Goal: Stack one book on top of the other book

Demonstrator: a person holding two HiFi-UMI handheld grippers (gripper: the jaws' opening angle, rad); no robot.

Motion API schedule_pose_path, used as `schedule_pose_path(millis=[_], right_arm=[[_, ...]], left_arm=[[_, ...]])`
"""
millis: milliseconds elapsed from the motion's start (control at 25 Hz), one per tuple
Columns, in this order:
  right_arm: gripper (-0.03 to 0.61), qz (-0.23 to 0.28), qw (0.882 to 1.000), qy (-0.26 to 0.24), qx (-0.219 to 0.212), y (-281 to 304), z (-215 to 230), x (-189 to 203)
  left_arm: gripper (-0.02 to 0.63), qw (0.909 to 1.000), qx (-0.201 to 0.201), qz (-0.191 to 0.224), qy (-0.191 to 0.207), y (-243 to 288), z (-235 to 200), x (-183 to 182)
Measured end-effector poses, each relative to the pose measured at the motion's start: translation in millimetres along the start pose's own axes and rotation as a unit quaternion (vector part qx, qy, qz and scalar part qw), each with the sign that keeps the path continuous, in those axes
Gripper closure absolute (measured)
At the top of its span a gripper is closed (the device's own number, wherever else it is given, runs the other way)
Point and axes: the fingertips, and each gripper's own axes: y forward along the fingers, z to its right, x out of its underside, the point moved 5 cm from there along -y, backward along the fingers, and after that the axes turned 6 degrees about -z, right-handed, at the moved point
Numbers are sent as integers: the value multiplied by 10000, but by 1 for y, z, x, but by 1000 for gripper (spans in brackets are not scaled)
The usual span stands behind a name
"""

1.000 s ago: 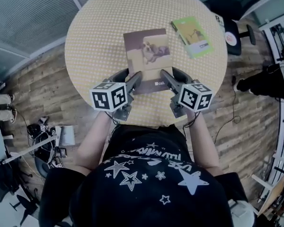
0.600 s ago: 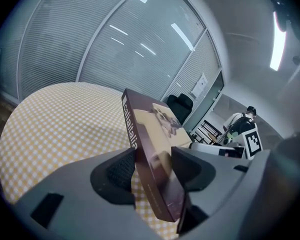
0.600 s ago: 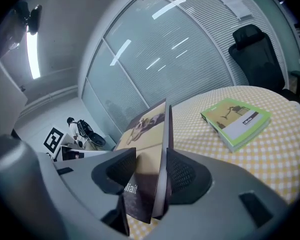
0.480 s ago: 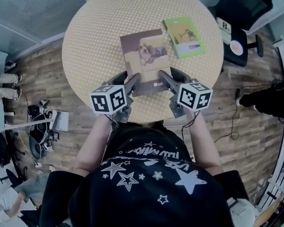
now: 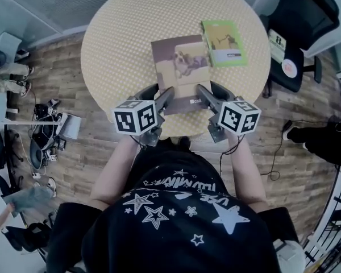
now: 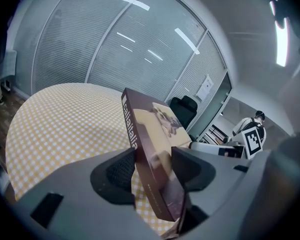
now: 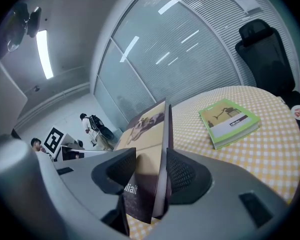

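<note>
A brown book (image 5: 182,67) with a dog on its cover is held by its near corners between both grippers, over the round yellow checked table (image 5: 119,44). My left gripper (image 5: 157,92) is shut on its near left corner; in the left gripper view the book (image 6: 150,134) stands wedged between the pads. My right gripper (image 5: 210,90) is shut on the near right corner, where the book's edge (image 7: 162,134) sits between its jaws. A green book (image 5: 224,42) lies flat on the table just right of the brown one, also seen in the right gripper view (image 7: 230,121).
A black office chair (image 5: 307,16) stands at the table's right, with small printed items (image 5: 284,50) on a seat beside it. Bags and cables (image 5: 51,135) lie on the wooden floor at left. Glass walls with blinds (image 6: 115,49) surround the room.
Both grippers have carried the brown book to the right, so its right edge now meets the green book's left edge. Both grips are unchanged.
</note>
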Motion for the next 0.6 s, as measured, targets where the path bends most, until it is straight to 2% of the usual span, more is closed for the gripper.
schedule_pose_path(millis=[160, 600], right_arm=[[382, 9, 10000, 56, 5, 13, -7, 0], [382, 60, 9984, 240, 504, 22, -14, -11]], left_arm=[[383, 10000, -29, -14, -42, -5, -13, -3], [383, 9988, 425, -217, 49, 3, -31, -23]])
